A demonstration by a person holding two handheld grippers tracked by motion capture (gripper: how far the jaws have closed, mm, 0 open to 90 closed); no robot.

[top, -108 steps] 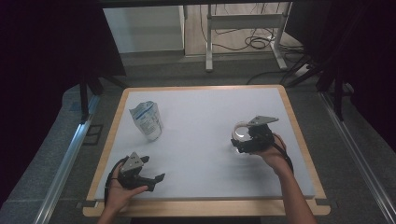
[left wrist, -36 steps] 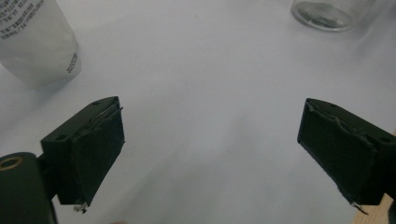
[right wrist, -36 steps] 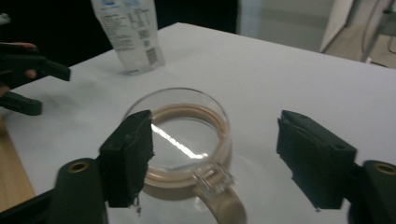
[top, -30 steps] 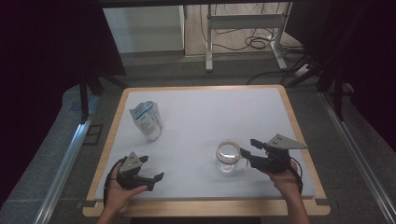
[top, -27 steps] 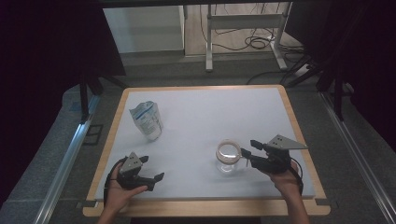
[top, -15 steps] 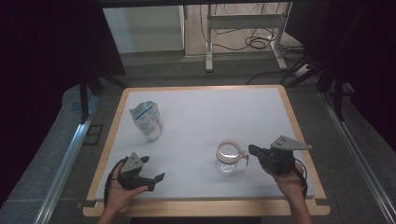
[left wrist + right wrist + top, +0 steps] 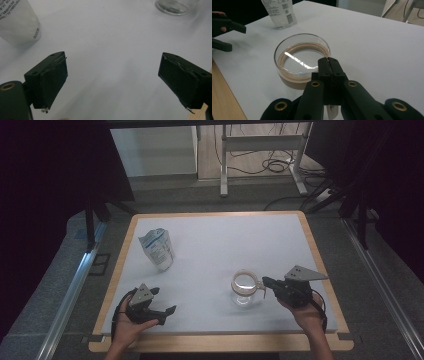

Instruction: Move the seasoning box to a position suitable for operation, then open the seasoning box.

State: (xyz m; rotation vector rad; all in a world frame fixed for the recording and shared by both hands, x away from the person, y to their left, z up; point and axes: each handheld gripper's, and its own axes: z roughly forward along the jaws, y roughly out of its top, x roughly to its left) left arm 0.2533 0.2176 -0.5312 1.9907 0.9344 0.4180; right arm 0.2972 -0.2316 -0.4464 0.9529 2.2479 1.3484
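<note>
The right gripper (image 7: 265, 283) lies low over the white surface (image 7: 220, 245), held by the person's right hand (image 7: 306, 312), and its jaws have just been closing: in the right gripper view they stand pressed flat together, pad against pad, with a thin tab at the rim of the glass jar (image 7: 300, 60) caught at their very tips. The jar stands upright directly ahead of that gripper, touching its tips, its mouth open and a tan sealing ring running round just inside the glass rim; in the high view the same jar (image 7: 245, 287) sits just off the gripper's tips, toward the left gripper. Farther ahead and off to the left of the right gripper's line stands a white pouch (image 7: 279, 12) with printed labels, well apart from the jar. The left gripper (image 7: 160, 301) rests in the person's left hand (image 7: 131, 324) at the near edge of the surface, its jaws spread wide with only bare white surface between the pads (image 7: 53, 82). From that gripper, the pouch (image 7: 17, 22) stands ahead to its left and the base of the jar (image 7: 176, 5) ahead to its right, both well clear of the jaws.
</note>
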